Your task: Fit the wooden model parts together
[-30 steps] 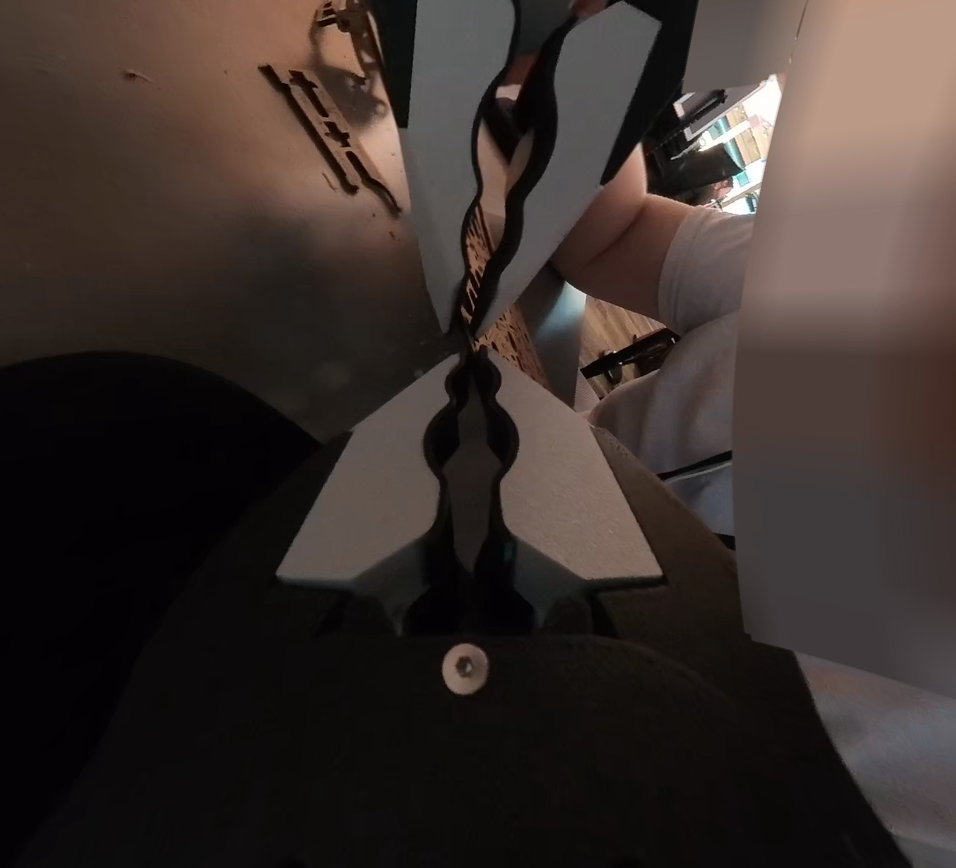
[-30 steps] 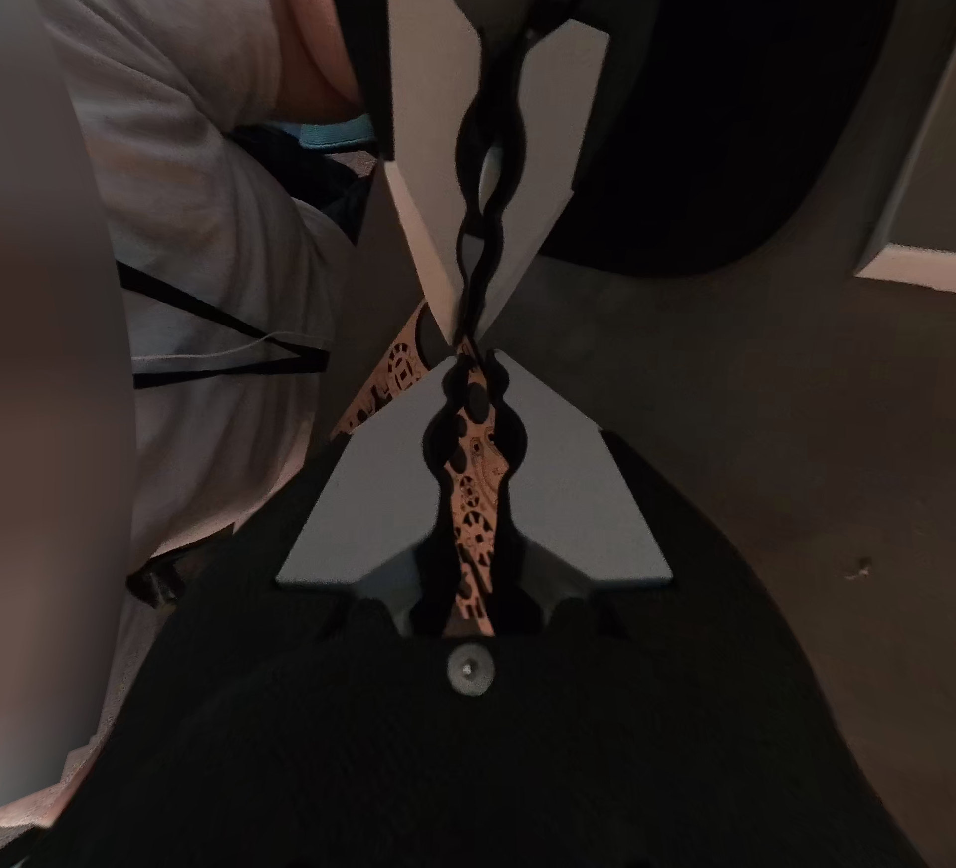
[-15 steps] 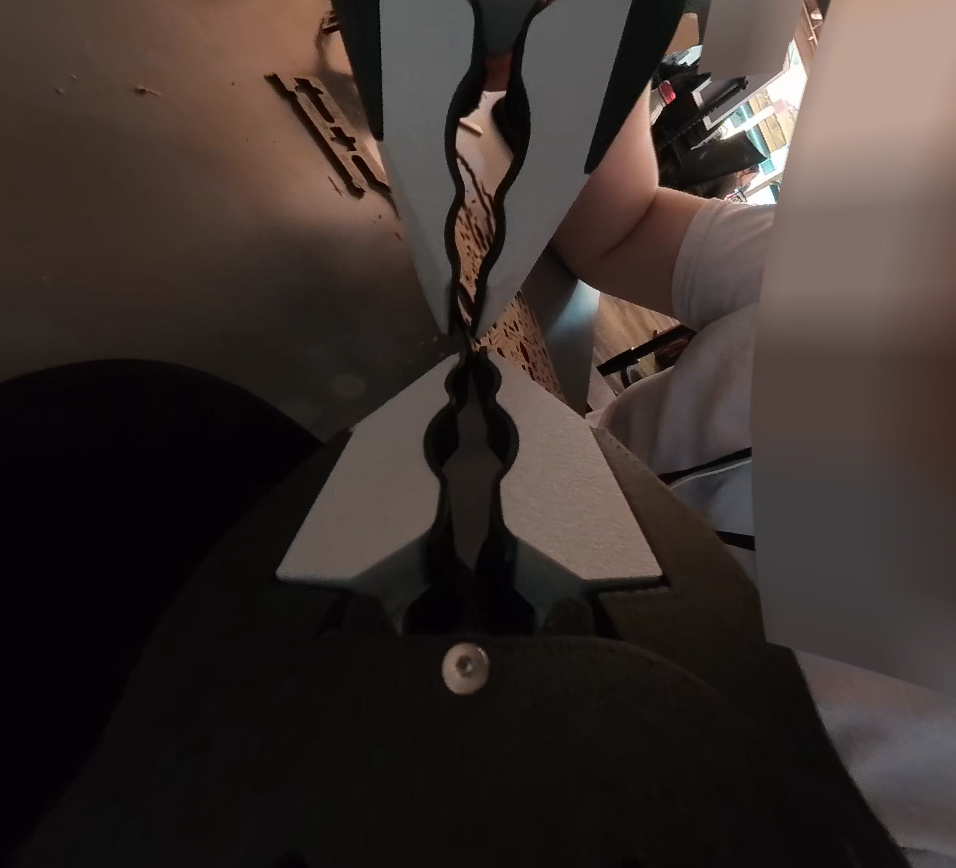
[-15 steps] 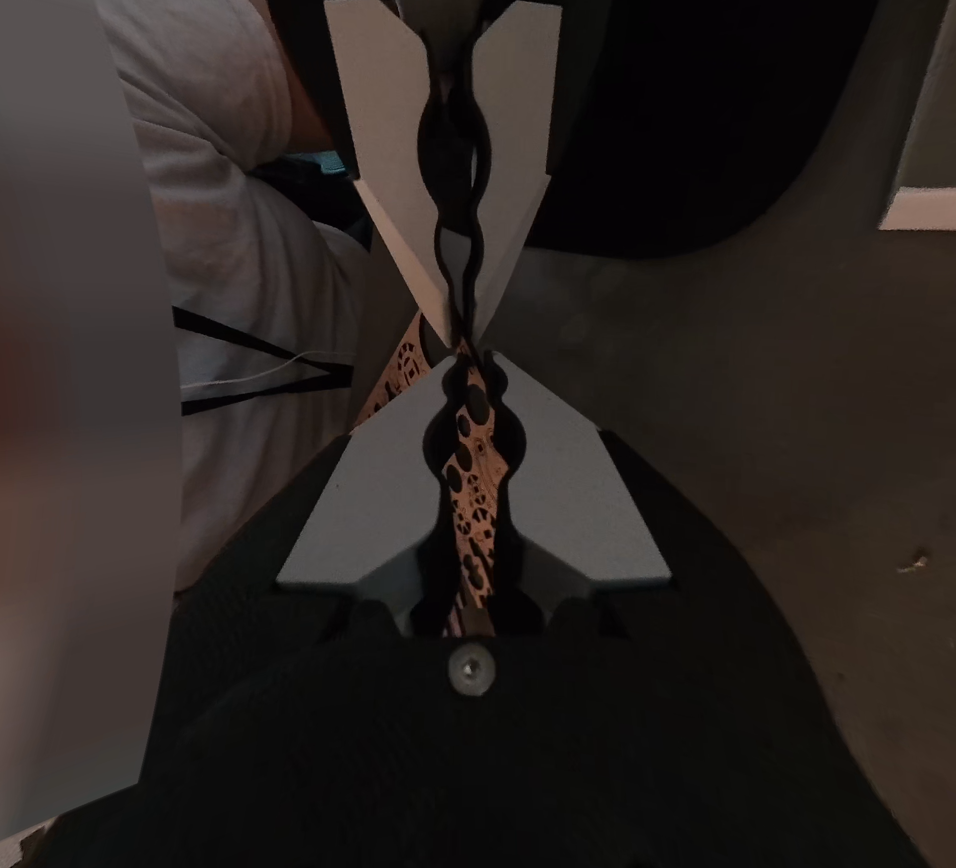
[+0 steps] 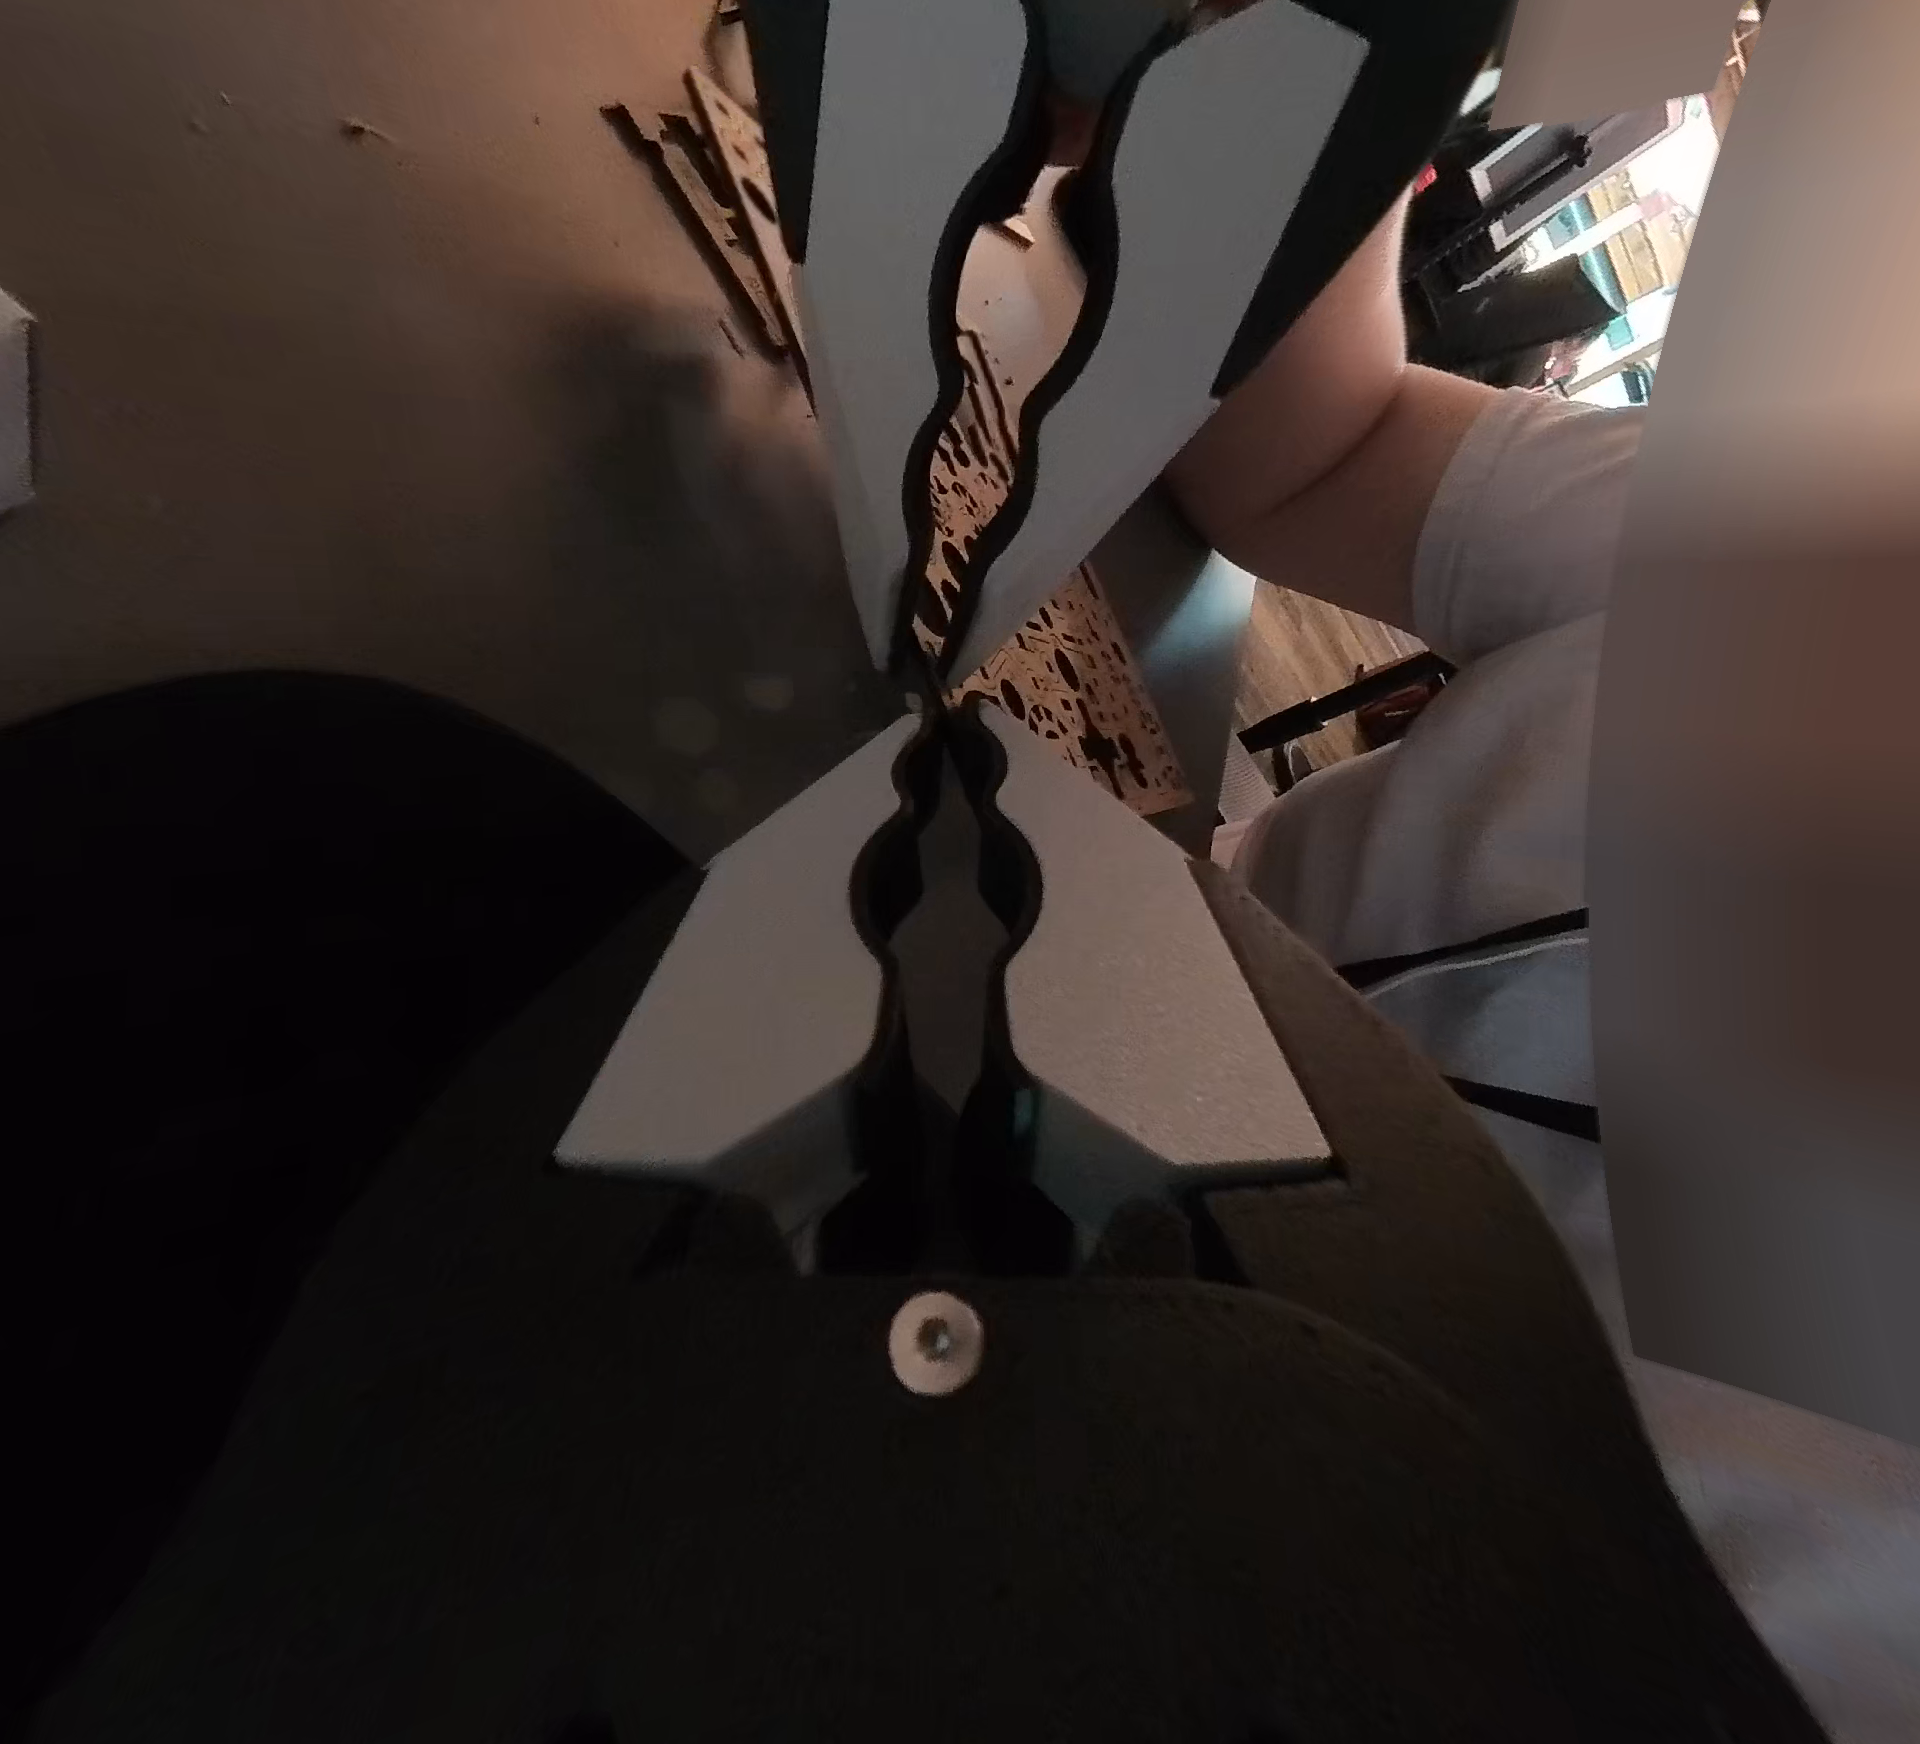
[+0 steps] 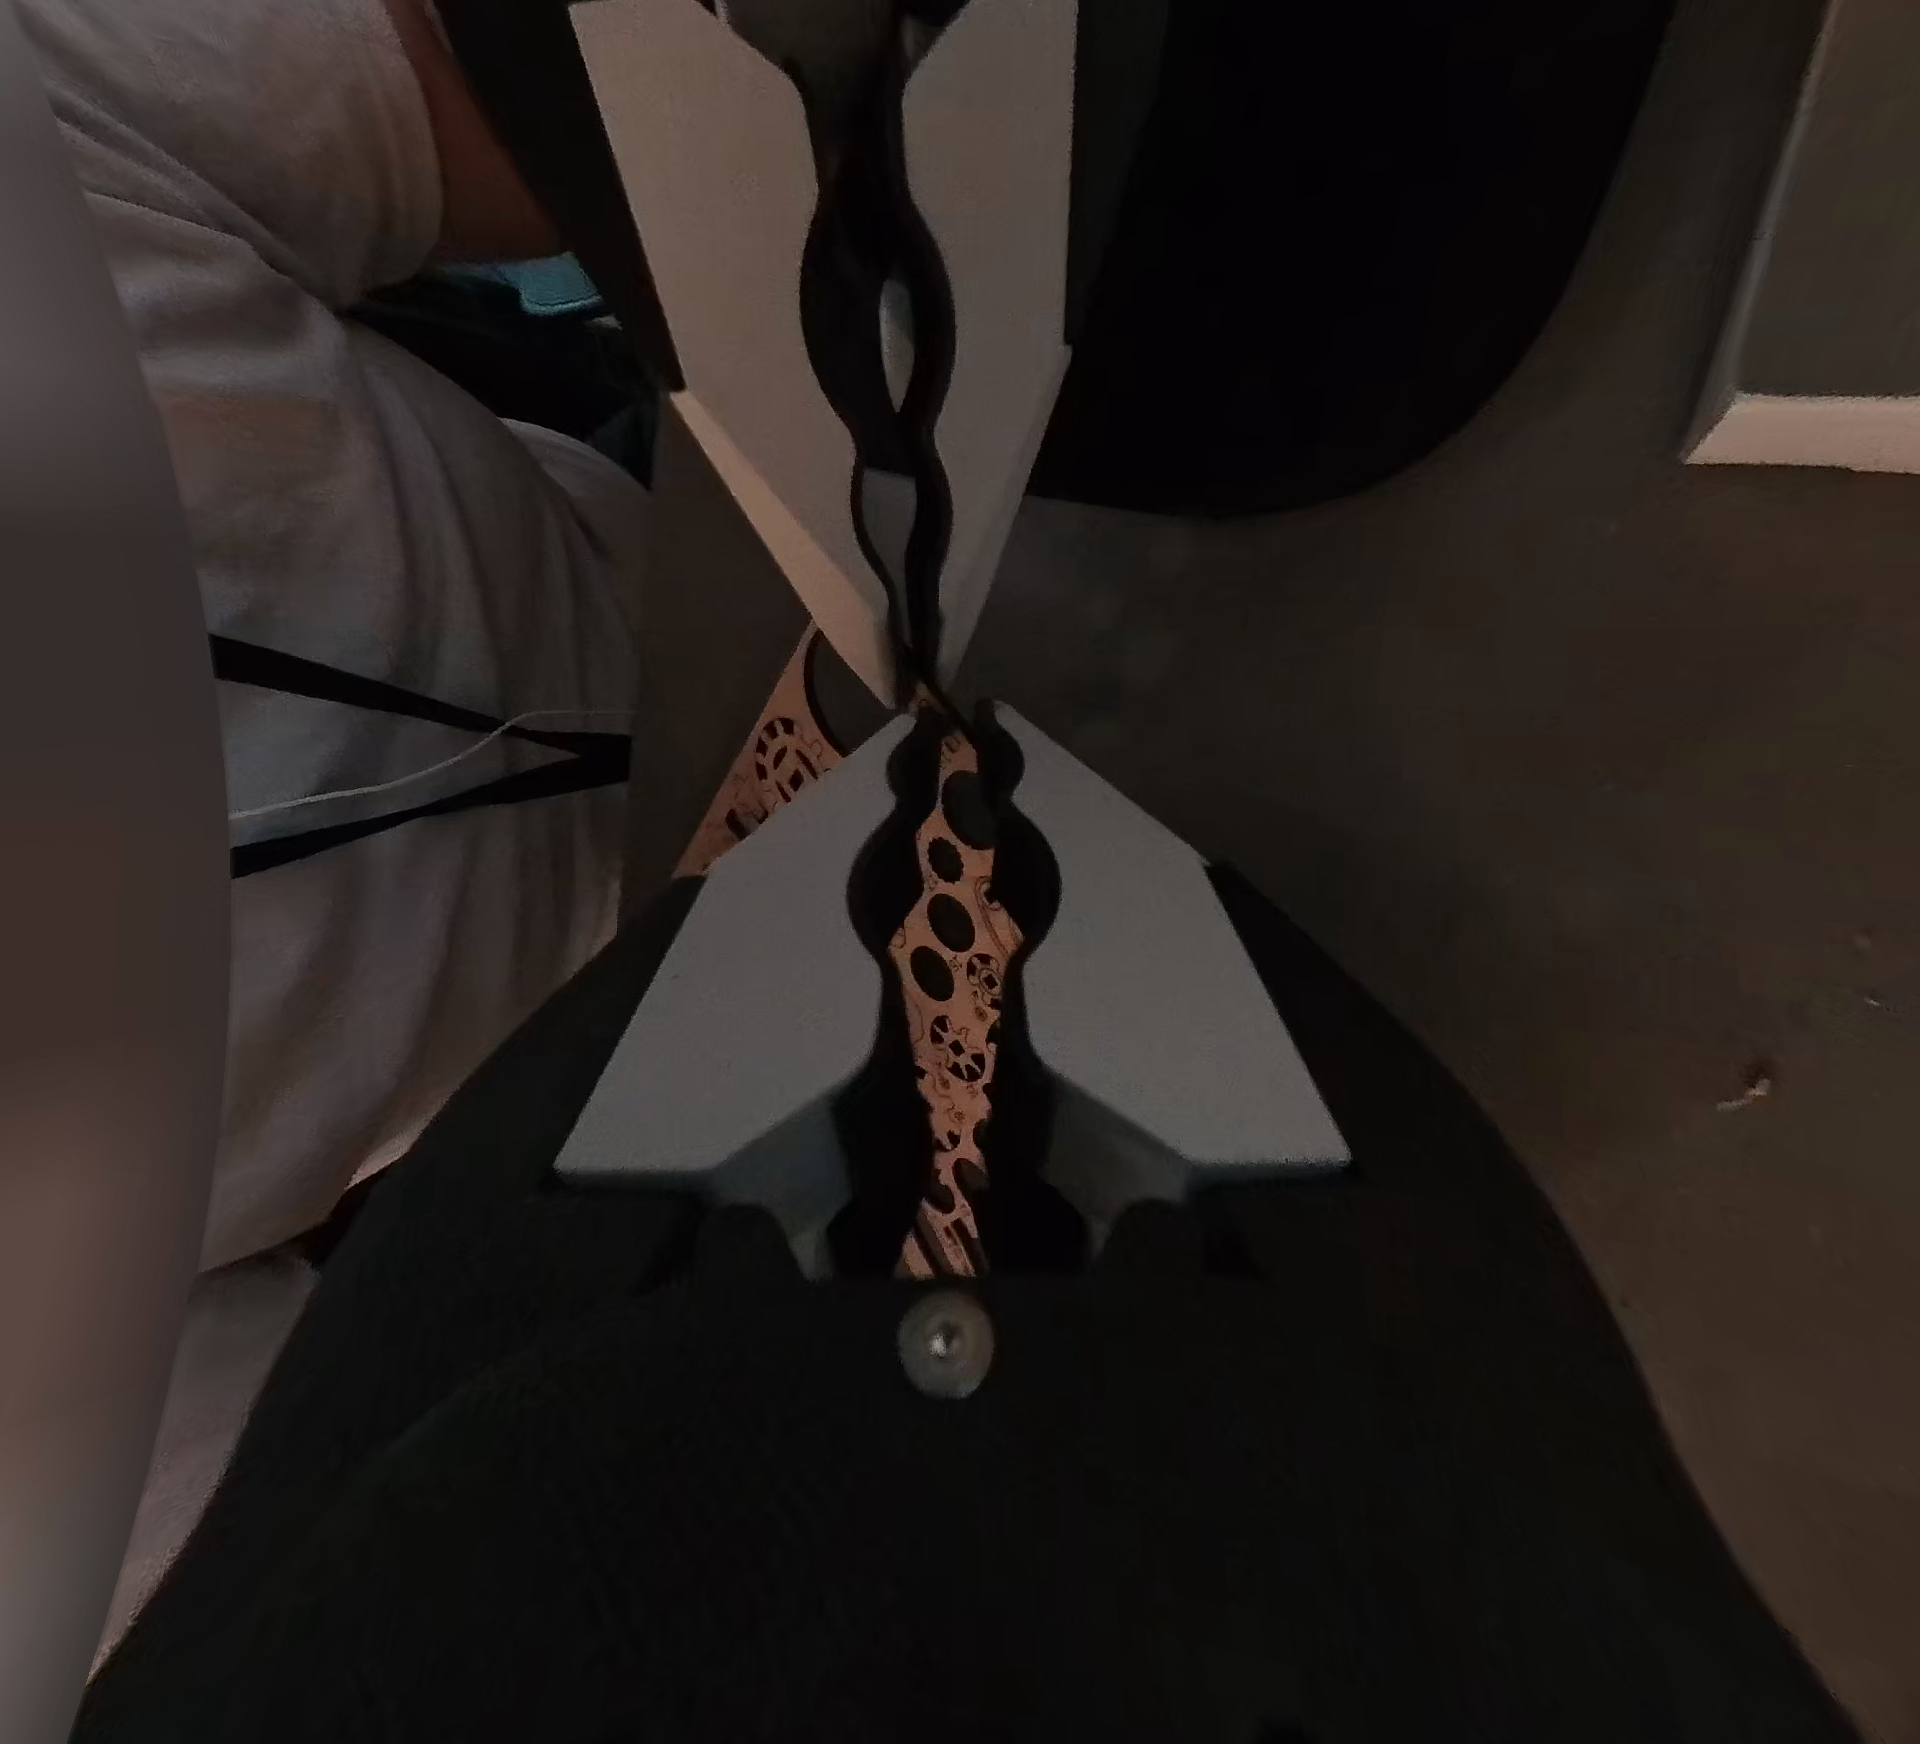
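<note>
We saw the right tool [image 6: 951, 718] clamped on the thin, brittle fretted wooden sheet [image 6: 951, 956]; left tool [image 5: 925, 707] closed tip-to-tip on its edge, we judged.

Tan, black-perforated wooden sheet [image 6: 951, 956]

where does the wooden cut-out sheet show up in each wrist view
Left wrist view: the sheet shows just right of centre, behind and between the right gripper's fingers.
Right wrist view: the sheet runs up the middle, clamped edge-on between that view's own fingers.
Shared landmark: the point where both grippers' fingertips meet, mid-picture in each.
</note>
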Available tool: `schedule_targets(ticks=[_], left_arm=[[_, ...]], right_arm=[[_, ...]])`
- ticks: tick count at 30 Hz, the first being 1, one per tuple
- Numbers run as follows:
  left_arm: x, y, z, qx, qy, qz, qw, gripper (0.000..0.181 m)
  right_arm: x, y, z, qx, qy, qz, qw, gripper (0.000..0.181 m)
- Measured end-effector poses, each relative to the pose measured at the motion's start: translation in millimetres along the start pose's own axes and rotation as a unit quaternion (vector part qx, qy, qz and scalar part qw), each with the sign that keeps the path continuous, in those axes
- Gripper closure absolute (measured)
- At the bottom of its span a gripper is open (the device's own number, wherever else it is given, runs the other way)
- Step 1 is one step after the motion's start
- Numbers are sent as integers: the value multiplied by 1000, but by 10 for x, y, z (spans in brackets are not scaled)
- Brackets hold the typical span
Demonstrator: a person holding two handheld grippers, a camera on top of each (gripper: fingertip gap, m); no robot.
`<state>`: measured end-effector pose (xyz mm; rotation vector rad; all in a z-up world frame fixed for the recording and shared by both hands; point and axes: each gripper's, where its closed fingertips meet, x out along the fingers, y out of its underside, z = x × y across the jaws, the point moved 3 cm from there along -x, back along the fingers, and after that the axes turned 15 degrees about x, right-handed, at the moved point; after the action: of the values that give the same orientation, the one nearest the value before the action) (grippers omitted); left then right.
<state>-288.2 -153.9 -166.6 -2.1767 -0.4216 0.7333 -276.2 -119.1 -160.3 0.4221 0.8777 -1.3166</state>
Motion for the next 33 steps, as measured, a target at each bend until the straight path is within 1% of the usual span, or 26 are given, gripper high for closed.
schedule_targets(ticks=[3, 8, 10, 14, 16, 17, 19, 21, 24, 26, 28, 30, 33], left_arm=[[2, 10, 13, -1, -6, 4, 1000, 179], [18, 26, 28, 3, -17, 13, 1000, 179], [24, 21, 8, 8, -9, 13, 1000, 179], [-7, -59, -55, -8, 38, -22, 999, 178], [-4, -56, -77, -11, 52, -21, 998, 175], [-1, -57, -93, -6, 55, -19, 998, 175], [-5, -60, -97, -1, 51, -20, 999, 177], [-21, -74, -72, -12, 46, -30, 998, 178], [-72, -115, -71, -15, 39, -54, 998, 180], [-101, -123, -84, -14, 25, -66, 997, 180], [-138, -126, -104, -23, 13, -82, 996, 180], [-181, -139, -136, -33, 2, -104, 994, 180], [-231, -139, -198, -32, -24, -133, 990, 181]], right_arm=[[11, -2, -2, -12, 25, -1, 1000, 177], [29, 8, -21, -11, 38, -2, 999, 175], [22, 19, 7, -54, 36, -5, 998, 176], [-98, 27, 108, -134, 43, -40, 989, 177], [-165, -17, 94, -142, 61, -66, 986, 177], [-183, -22, 111, -148, 57, -72, 985, 177], [-191, -19, 125, -168, 65, -79, 980, 176], [-229, -45, 123, -181, 85, -94, 975, 176], [-487, -127, 150, -177, 122, -162, 963, 170], [-738, -135, 234, -163, 138, -240, 947, 166], [-912, -57, 331, -133, 144, -310, 930, 163], [-973, 73, 403, -108, 163, -366, 910, 158], [-881, 335, 501, -90, 208, -410, 883, 155]])
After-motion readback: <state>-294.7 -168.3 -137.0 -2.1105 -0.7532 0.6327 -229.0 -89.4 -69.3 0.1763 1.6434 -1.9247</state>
